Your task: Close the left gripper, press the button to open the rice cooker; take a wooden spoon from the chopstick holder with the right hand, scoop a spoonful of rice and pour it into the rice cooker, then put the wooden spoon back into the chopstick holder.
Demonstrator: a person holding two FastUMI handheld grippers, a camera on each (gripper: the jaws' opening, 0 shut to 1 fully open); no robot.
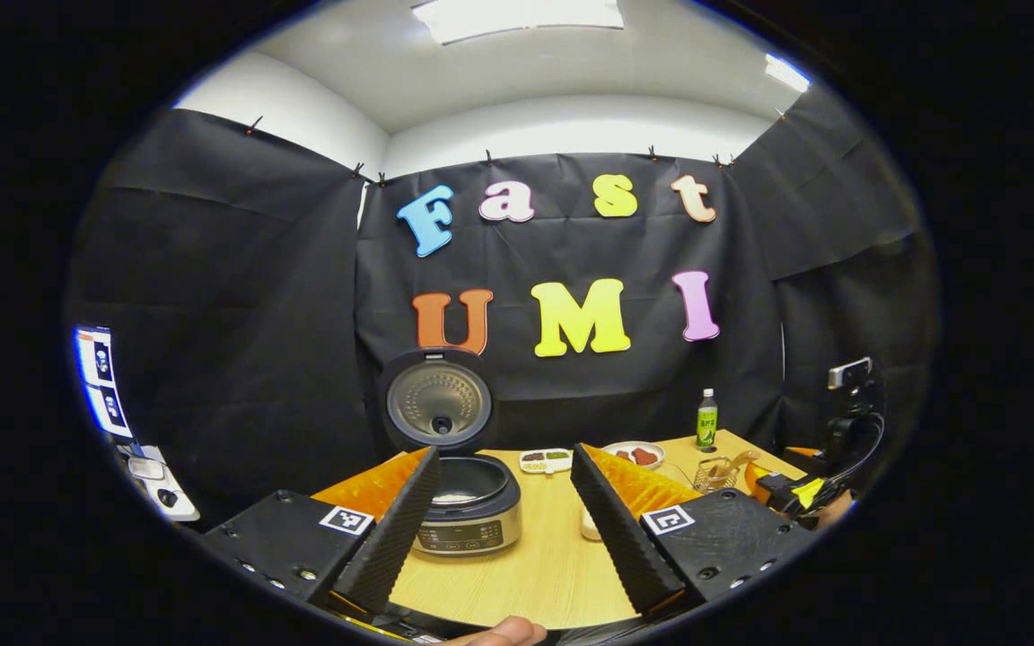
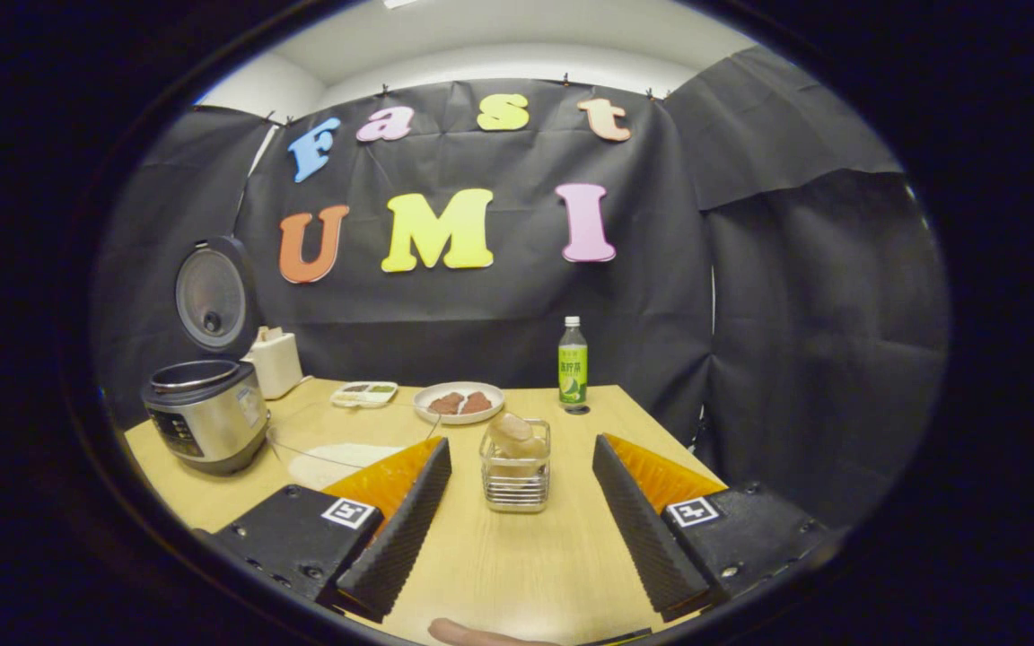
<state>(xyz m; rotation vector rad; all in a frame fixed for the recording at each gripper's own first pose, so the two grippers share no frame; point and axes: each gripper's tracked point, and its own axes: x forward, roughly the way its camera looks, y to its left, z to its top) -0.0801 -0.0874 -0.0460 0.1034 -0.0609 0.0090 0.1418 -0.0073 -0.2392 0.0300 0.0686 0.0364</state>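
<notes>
1. Round silver-and-black rice cooker (image 1: 470, 507): in the left gripper view its left side is hidden behind that gripper's left finger; the panel markings are too small to make out.
2. Clear wire-ribbed chopstick holder (image 2: 515, 475): the pale wooden spoon's (image 2: 514, 432) handle is hidden inside; only its rounded bowl shows.
3. Shallow clear glass bowl of white rice (image 2: 337, 456): its near edge is covered by the right gripper's left finger.
4. Small white divided dish (image 2: 366, 393): contents too small to identify.
</notes>
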